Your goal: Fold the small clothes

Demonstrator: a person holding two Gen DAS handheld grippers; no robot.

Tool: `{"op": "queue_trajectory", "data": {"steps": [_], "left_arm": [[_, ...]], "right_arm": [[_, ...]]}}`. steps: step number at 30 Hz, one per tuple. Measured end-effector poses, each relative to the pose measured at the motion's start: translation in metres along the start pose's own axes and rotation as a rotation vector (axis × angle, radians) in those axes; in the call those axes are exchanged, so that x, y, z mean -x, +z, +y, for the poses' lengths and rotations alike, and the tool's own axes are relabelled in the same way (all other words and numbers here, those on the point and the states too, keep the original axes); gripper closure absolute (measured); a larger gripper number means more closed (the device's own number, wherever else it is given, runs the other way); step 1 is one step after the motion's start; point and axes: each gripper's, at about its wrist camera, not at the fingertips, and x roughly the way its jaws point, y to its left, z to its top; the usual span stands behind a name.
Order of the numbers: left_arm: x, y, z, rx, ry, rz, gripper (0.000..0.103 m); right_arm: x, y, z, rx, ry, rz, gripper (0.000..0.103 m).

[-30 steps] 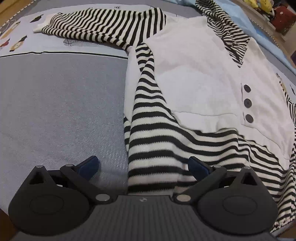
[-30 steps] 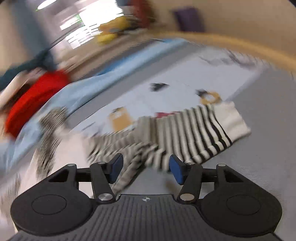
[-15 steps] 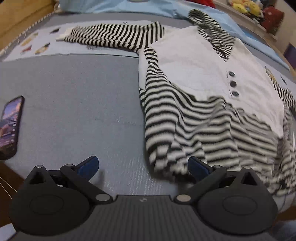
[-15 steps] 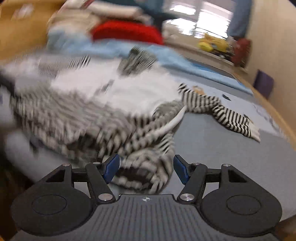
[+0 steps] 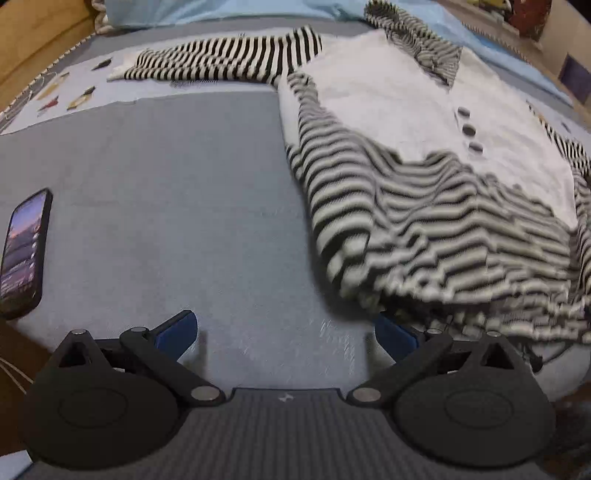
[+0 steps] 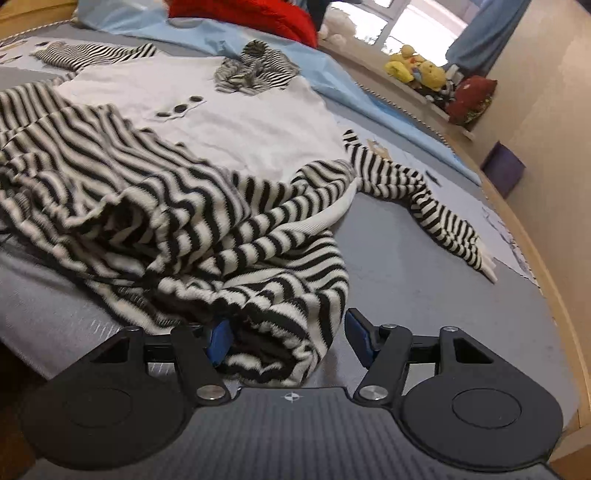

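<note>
Grey bedcover (image 5: pixel 177 177) carries your striped sweater (image 5: pixel 424 206), spread flat with its hem bunched at the near edge. Your right gripper (image 6: pixel 290 338) sits wide open, hem fabric loose between its fingers; your left gripper (image 5: pixel 284 328) gapes empty beside the hem, phone (image 5: pixel 24 251) well left.

Surface: grey bed cover (image 5: pixel 166 177) with a pale printed strip (image 5: pixel 55 96) along its far side
Bedding: light blue sheet (image 6: pixel 332 85), red cushion (image 6: pixel 240 14) at the head
Frame: wooden edge (image 6: pixel 546 266) curving round the right
Wall: beige (image 6: pixel 546 74)
Window: bright, blue curtain (image 6: pixel 484 33) beside it
Sill: yellow soft toys (image 6: pixel 413 70)
Bed edge: phone (image 5: pixel 24 254), screen lit
</note>
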Motion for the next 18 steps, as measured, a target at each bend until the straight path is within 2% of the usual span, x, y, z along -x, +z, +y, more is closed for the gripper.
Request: {"op": "queue_trajectory", "data": {"steps": [1, 2, 5, 8, 12, 15, 18], "left_arm": [[0.001, 0.003, -0.002, 0.008, 0.004, -0.02, 0.0], [0.003, 0.007, -0.004, 0.018, -0.006, -0.04, 0.0], [0.007, 0.012, -0.008, 0.059, -0.046, -0.089, 0.0], [0.007, 0.018, -0.011, 0.081, -0.057, -0.108, 0.0], [-0.004, 0.023, -0.013, 0.125, -0.072, -0.065, 0.0], [-0.016, 0.022, -0.013, 0.117, -0.026, -0.035, 0.0], [-0.025, 0.021, -0.017, 0.084, 0.015, -0.018, 0.0]], "right_arm": [[-0.001, 0.004, -0.003, -0.028, -0.009, -0.029, 0.055], [0.002, 0.006, -0.008, -0.068, -0.017, -0.062, 0.059], [0.013, 0.011, -0.036, -0.26, -0.023, -0.167, 0.06], [0.009, 0.012, -0.05, -0.357, -0.006, -0.155, 0.06], [0.0, 0.011, -0.045, -0.327, -0.005, -0.109, 0.06], [-0.003, 0.012, -0.034, -0.261, -0.014, -0.097, 0.06], [-0.002, 0.014, -0.026, -0.22, -0.021, -0.086, 0.054]]}}
